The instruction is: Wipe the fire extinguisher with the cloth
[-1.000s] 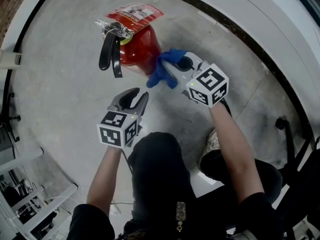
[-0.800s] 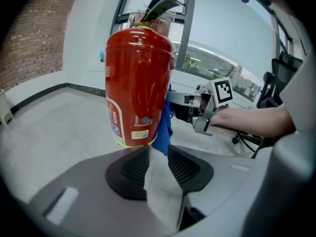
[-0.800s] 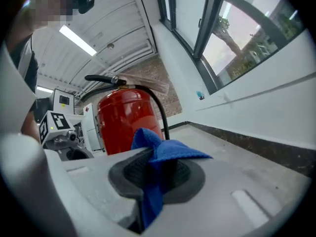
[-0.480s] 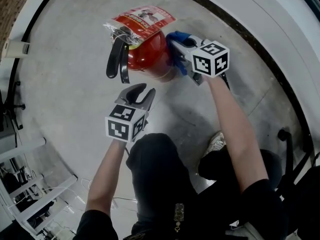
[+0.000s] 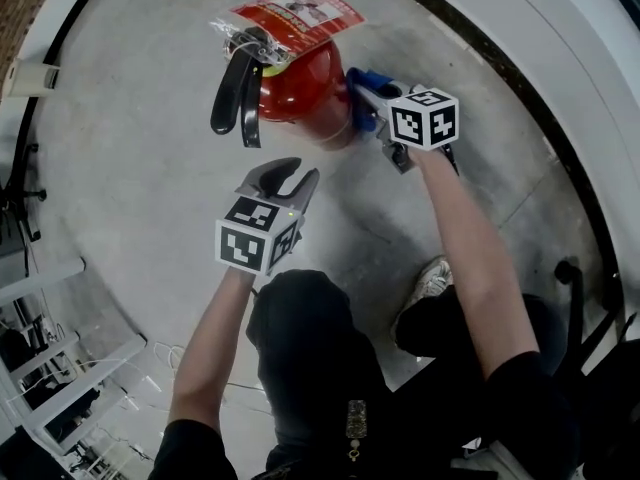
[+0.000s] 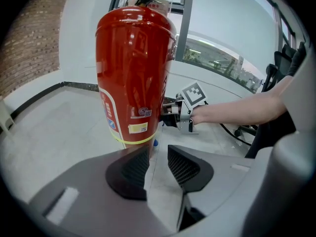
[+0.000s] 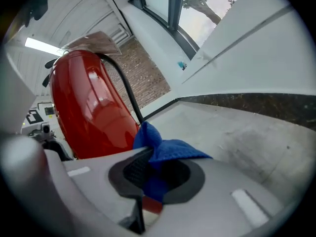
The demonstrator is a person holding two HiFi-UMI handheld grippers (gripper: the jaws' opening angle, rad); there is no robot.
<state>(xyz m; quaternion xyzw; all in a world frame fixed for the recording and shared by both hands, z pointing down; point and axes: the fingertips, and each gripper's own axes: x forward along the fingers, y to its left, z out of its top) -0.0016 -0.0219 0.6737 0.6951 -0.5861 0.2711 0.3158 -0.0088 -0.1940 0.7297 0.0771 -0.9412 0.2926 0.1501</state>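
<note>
Reaching forward, right tongs (image 5: 366, 100) hold cloth (image 5: 357, 76) against fire extinguisher (image 5: 300, 90).

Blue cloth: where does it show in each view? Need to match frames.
Head view: blue cloth upper centre, at the red cylindrical fire extinguisher's right side.
Left gripper view: not clearly visible, behind the extinguisher's right edge.
Right gripper view: bottom centre, pinched in the right gripper.
Shared landmark: the extinguisher's red cylinder, in all three.
</note>
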